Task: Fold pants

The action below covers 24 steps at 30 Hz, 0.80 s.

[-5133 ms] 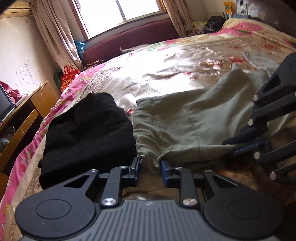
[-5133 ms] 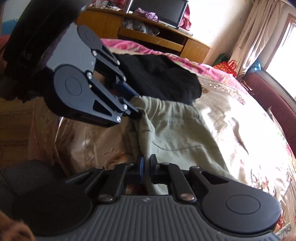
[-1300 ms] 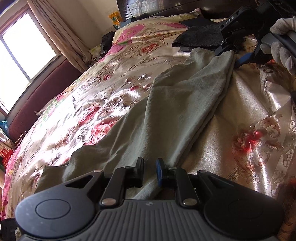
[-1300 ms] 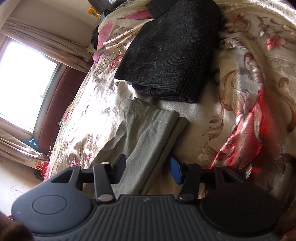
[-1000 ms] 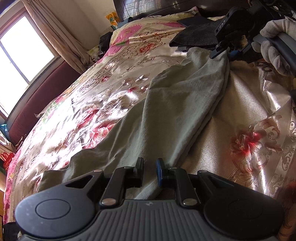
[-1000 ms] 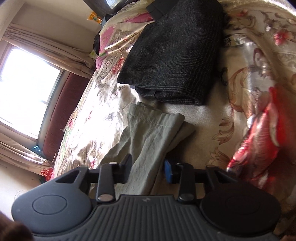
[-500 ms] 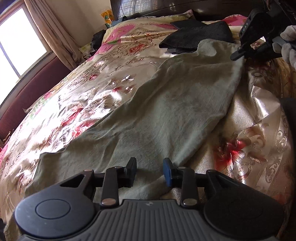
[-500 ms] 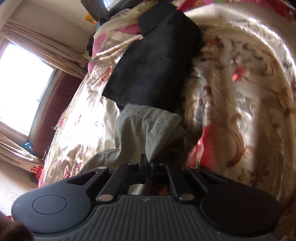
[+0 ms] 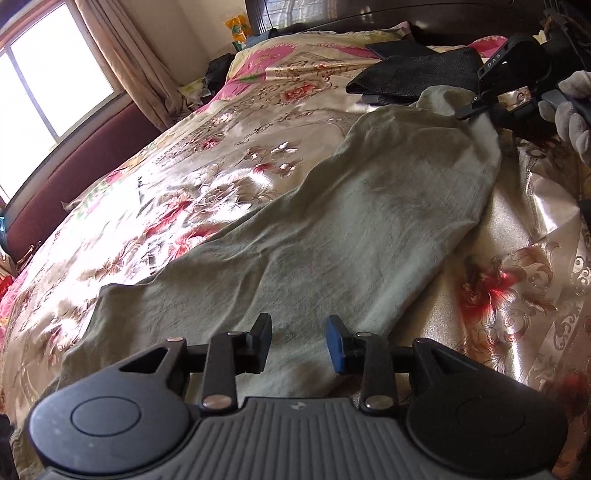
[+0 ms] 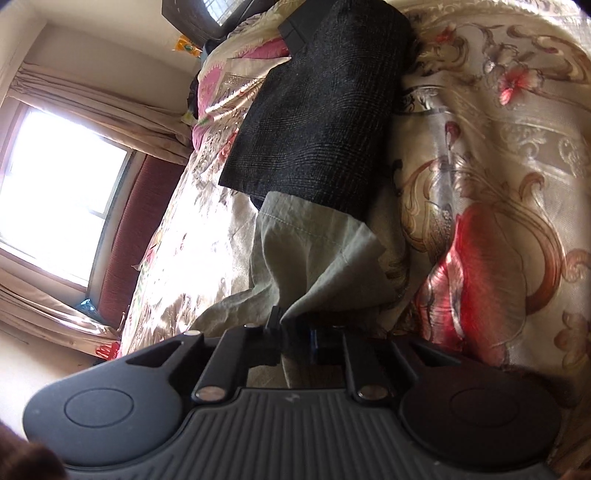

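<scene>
A: Right, the pants (image 9: 332, 229) lie lengthwise on the bed (image 9: 207, 155); right gripper (image 10: 291, 328) is pinching the hem end.

B: Left gripper (image 9: 297, 341) gapes, holding nothing. Next, probably carry that hem toward the waist.

A home bedroom: floral bedspread (image 9: 229, 177), curtained window (image 9: 55, 70), dark headboard (image 9: 332, 14).

Bed's got this shiny gold bedspread (image 9: 236, 177) with red and pink flowers all over it. A folded black garment (image 10: 325, 107) sits up near the dark headboard (image 9: 369, 18). Bright window (image 9: 48, 74) on the left with beige curtains (image 9: 129, 66), and a dark red padded bench (image 9: 85, 166) runs right under it, alongside the bed.
</scene>
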Motion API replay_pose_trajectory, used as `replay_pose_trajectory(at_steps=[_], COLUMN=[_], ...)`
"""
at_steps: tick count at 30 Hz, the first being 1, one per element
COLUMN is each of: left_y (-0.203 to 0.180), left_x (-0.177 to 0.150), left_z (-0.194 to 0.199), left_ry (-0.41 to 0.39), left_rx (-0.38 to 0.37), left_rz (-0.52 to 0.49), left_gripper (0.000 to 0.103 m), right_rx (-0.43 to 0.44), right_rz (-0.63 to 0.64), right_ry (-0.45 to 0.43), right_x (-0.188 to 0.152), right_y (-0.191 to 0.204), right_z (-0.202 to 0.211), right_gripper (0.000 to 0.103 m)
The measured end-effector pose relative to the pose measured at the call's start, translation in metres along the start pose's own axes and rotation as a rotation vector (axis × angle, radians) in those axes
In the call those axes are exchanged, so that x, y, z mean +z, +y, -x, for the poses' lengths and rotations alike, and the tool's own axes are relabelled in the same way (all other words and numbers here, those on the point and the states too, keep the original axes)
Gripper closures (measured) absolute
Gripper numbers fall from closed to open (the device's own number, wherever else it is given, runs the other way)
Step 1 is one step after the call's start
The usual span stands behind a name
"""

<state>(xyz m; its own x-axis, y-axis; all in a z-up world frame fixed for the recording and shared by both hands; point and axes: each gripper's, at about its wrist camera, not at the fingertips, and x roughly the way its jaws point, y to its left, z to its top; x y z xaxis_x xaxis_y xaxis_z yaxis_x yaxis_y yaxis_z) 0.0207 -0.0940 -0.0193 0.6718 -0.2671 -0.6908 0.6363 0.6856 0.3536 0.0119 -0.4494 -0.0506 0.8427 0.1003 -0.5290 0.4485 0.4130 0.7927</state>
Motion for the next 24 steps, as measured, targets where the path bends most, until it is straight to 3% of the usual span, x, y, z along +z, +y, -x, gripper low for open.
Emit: replay_pose_trajectory(at_steps=[6,11,12,15,20,24], left_y=[-0.001,-0.005,-0.005,-0.01,-0.019,-0.024], left_x=[0.005,0.011,0.013,0.017,0.019,0.024], left_z=[-0.002,-0.001,0.0,0.002,-0.007,-0.01], left_ry=[0.002,-0.007,-0.012,-0.02,-0.017,-0.04], left_rx=[-0.004,-0.004,-0.005,-0.006,-0.026,-0.034], left_rz=[-0.01,-0.017,-0.013,-0.03,-0.072,-0.071], left_gripper=[0.055,0.055,0.055,0.055,0.055,0.055], right_rx=[0.145,0.116,0.095,0.042,0.18,0.109], right_rz=[-0.09,-0.073,-0.055,-0.034,-0.046,-0.043], right_ry=[-0.049,-0.044,-0.035,-0.031,-0.134,-0.143], right_x=[-0.001,0.001,0.0,0.003,0.005,0.015], right_y=[-0.014,-0.01,-0.007,0.005,0.014,0.01], right_z=[0.006,-0.011,-0.016,-0.021,0.023,0.031], right_gripper=[0.07,0.07,0.073,0.097,0.098,0.098])
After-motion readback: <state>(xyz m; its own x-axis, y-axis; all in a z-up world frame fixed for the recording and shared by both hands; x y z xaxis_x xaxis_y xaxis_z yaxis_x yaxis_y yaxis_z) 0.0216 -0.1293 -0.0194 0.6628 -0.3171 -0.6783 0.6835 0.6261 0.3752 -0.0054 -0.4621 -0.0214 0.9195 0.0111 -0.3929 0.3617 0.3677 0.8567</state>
